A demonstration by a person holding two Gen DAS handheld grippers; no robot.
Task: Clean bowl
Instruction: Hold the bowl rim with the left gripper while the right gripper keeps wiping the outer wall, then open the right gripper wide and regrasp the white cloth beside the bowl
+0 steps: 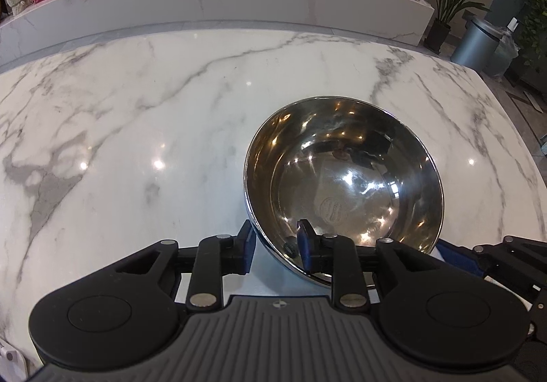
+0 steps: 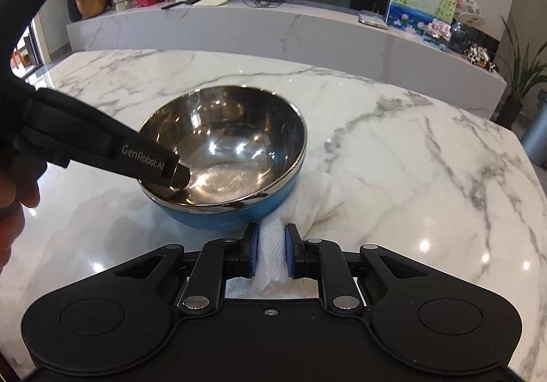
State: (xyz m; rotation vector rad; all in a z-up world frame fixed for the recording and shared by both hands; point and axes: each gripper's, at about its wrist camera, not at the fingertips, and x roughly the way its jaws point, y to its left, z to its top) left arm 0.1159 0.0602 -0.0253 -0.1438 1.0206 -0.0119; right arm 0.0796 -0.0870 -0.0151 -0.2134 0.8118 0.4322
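Observation:
A steel bowl [image 1: 342,177] with a blue outside [image 2: 222,214] stands on the white marble table [image 1: 136,142]; its inside looks shiny and bare. My left gripper [image 1: 277,242] straddles the bowl's near rim, one finger [image 1: 306,245] inside and the other outside. A sliver of table shows between the outer pad and the bowl wall, so the jaws stand slightly open around the rim. The right wrist view shows this gripper [image 2: 174,175] dipping into the bowl from the left. My right gripper [image 2: 271,252] is shut on a white paper towel [image 2: 318,201], which trails under the bowl's right side.
A person's hand [image 2: 13,204] holds the left gripper at the left edge. Behind the table runs a long marble ledge [image 2: 273,30] with a router, pictures and a teddy bear. A potted plant [image 1: 444,6] and a grey bin [image 1: 475,40] stand at the far right.

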